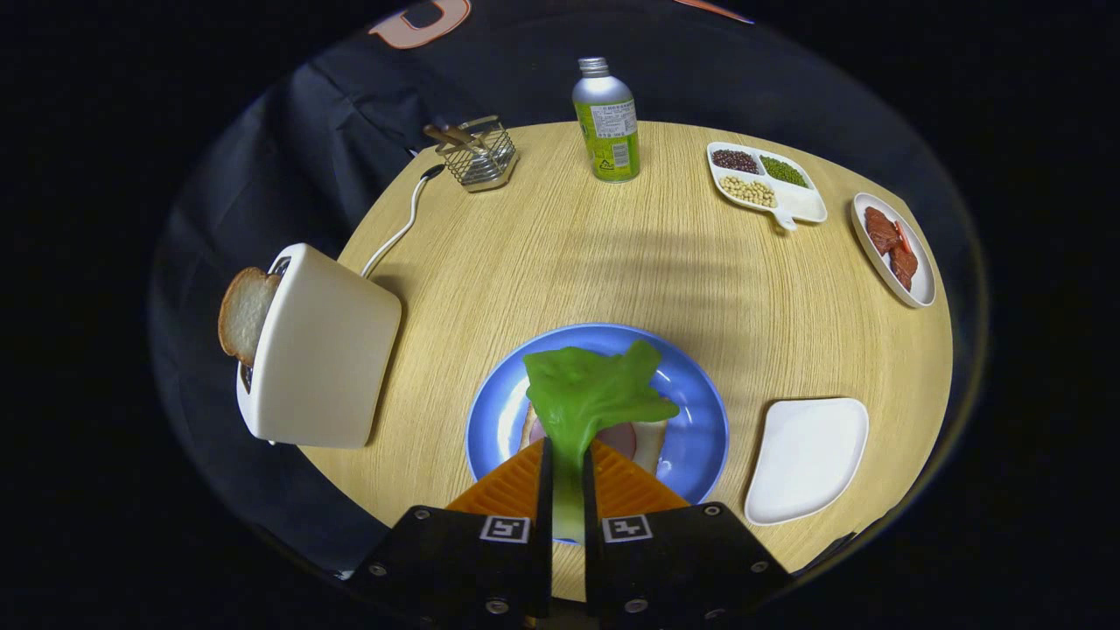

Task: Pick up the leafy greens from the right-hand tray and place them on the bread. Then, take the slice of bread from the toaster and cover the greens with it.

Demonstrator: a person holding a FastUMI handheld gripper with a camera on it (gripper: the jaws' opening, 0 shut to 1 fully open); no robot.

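Green leaf is pinched by its stalk btwn the fingers of the gripper, jaws nearly closed on it, hanging right over the blue plate just ahead. Bread w/ ham sits under it. So we're at the drop step imo. Next: lower a bit, open up, let it settle flat. Then swing left to the toaster, where the slice is sticking out. White tray to the right looks emptied.

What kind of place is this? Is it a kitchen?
Probably a pretend kitchen table in a recording booth: a round wooden table holds a cream toaster and a blue plate. The gripper has its jaws shut on the green lettuce leaf.
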